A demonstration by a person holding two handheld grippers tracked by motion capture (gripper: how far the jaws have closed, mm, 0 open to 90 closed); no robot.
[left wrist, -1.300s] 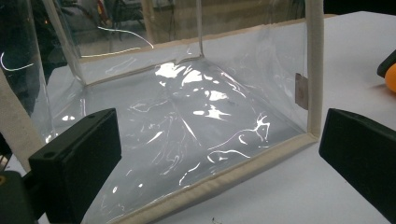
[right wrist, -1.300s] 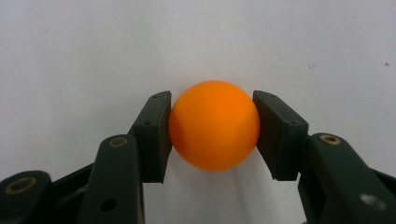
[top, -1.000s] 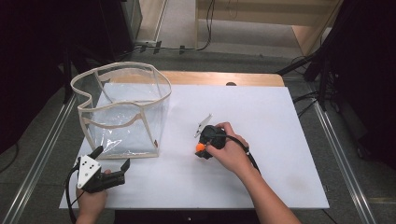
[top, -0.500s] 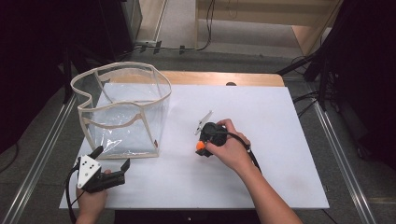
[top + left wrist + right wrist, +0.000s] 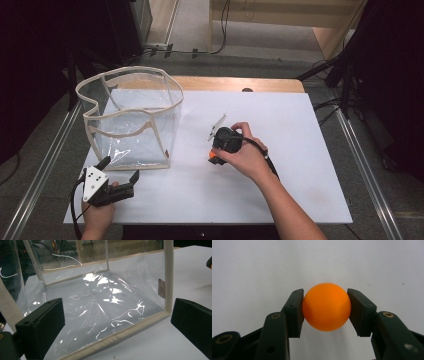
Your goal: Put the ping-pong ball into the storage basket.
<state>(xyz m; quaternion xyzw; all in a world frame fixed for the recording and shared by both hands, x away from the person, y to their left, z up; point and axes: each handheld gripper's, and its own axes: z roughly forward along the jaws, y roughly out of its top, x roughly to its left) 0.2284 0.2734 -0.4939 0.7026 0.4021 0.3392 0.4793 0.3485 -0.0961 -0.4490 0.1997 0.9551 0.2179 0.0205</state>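
- Right claw (image 5: 325,307) pinching a small glossy orange ball (image 5: 326,306), one jaw pad on each side, over the white worktop (image 5: 280,190).
- High view: that ball (image 5: 212,155) sits mid-worktop, near the bag's right front corner, apart from it.
- Bare white surface to the right and front of the ball; edges well apart.
- Left claw (image 5: 120,171) spread wide, holding nothing, just in front of the clear plastic bag with beige trim (image 5: 131,120).
- Bag's front bottom seam (image 5: 120,336) lies between the left jaws, not touched.

The left gripper (image 5: 117,325) is pointing, jaws wide apart, at the clear bag (image 5: 105,297) standing on the table (image 5: 195,272).
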